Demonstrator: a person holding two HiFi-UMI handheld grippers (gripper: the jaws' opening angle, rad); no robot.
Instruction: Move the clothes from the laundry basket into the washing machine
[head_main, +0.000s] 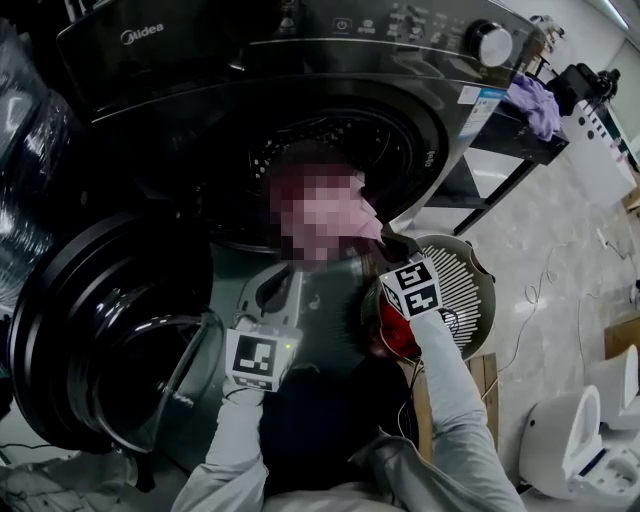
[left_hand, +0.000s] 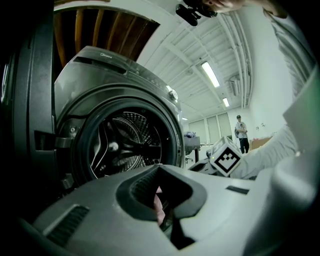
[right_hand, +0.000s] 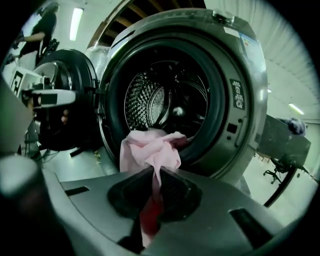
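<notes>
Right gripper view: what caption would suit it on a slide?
The right gripper holds a pink cloth in front of the open washing machine.

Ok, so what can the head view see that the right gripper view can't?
Only the head view shows the laundry basket and the patterned cube on the right gripper. Only the right gripper view shows that gripper's jaws pinching the pink cloth up close, plus a person standing far behind. Both show the washing machine, its open door, and the pink cloth hanging at the opening.
</notes>
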